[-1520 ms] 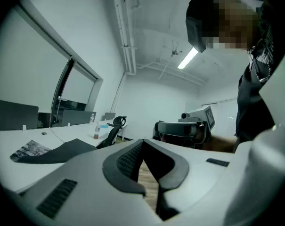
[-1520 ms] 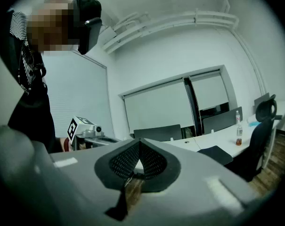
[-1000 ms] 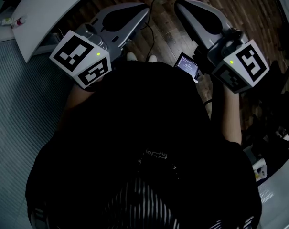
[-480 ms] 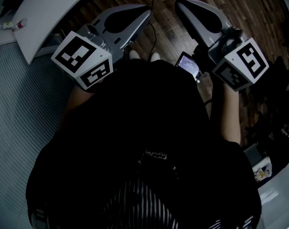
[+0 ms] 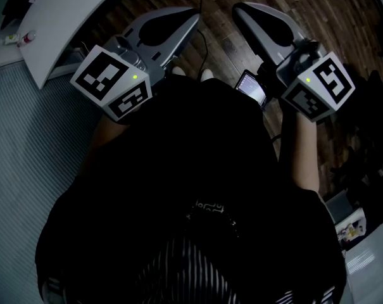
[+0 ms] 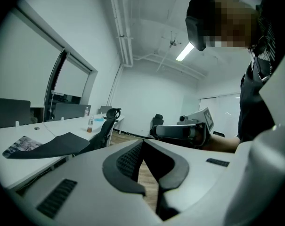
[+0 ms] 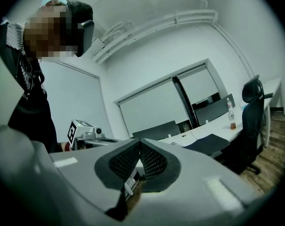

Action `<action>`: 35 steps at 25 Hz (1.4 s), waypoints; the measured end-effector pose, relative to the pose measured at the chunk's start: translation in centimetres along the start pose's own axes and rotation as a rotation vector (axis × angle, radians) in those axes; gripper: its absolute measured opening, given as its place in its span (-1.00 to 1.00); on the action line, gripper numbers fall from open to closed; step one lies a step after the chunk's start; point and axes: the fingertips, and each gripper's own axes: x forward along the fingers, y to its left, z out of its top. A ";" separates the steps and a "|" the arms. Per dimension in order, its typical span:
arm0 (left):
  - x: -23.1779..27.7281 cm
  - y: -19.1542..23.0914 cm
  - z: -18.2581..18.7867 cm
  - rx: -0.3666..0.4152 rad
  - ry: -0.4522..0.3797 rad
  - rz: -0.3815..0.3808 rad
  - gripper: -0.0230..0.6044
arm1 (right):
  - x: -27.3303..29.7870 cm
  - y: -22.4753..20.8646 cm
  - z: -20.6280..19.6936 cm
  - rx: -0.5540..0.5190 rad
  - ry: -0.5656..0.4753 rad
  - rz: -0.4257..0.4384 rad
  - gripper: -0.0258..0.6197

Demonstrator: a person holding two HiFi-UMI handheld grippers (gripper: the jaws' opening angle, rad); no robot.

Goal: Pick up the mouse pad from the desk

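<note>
A dark mouse pad (image 6: 50, 146) lies flat on a white desk (image 6: 20, 161) at the left of the left gripper view, one corner hanging over the edge. The right gripper view shows the mouse pad (image 7: 206, 145) further off, on the same desk (image 7: 213, 128). My left gripper (image 5: 192, 16) and right gripper (image 5: 238, 8) are held out in front of the person's dark torso, above the wooden floor and away from the desk. Both are shut, with the tips touching and nothing between them. The head view does not show the pad.
A patterned sheet (image 6: 20, 145) lies beside the pad. Further along the desk are a drink bottle (image 6: 90, 124) and a black office chair (image 6: 104, 124). A small lit screen (image 5: 251, 87) sits by the right hand. A white desk corner (image 5: 71, 11) is at upper left.
Both grippers have drifted a little across the floor in the head view. Their jaws stay shut and hold nothing.
</note>
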 end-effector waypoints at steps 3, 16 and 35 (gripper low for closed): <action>0.3 -0.5 0.4 0.014 0.000 -0.007 -0.90 | -0.5 0.0 -0.3 0.002 0.001 -0.011 -0.91; 0.6 2.0 1.3 0.006 -0.016 -0.106 -0.90 | 1.7 -0.8 1.3 -0.029 0.017 -0.089 -0.91; -5.0 15.4 5.0 -0.025 -0.097 -0.183 -0.90 | 15.9 -1.3 4.0 -0.032 0.058 -0.132 -0.91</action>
